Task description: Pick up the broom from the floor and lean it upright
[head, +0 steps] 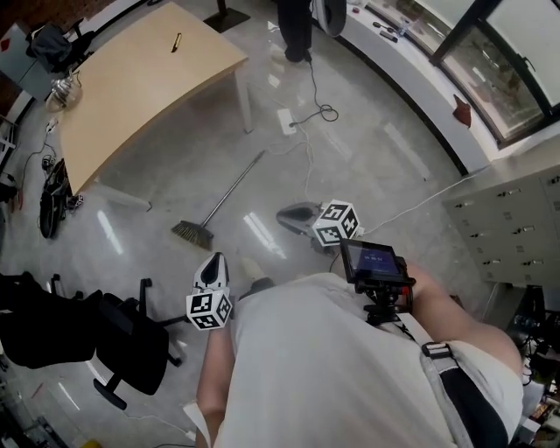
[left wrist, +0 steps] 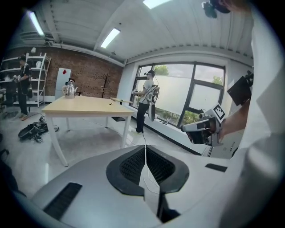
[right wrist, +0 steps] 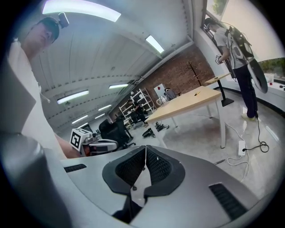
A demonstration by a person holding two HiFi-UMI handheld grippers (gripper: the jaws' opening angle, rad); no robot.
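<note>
Grey polished floor (head: 376, 166) fills the head view, with a pale wooden table (head: 140, 79) at 11 o'clock and a black office chair (head: 131, 346) at 8 o'clock. Another person (head: 296, 26) stands at the 12 o'clock edge.

Between the table and me lies the broom (head: 229, 188), flat on the floor and not yet lifted. Its long axis runs from the bristle head at its 7 o'clock end to the handle tip at its 1 o'clock end, which points toward a white power strip (head: 287, 121).

I hold the left gripper (head: 213, 262) low in the centre. Its jaws are pressed together with nothing between them. The bristle head sits near it, at about 11 o'clock from its tip.

The right gripper (head: 287, 214) is further up and to the right, also clenched and empty. The middle of the handle lies at about 10 o'clock from it, a little farther off.

By my reading the left is nearer the broom. Either tool must spread its jaws before closing across the handle.
</note>
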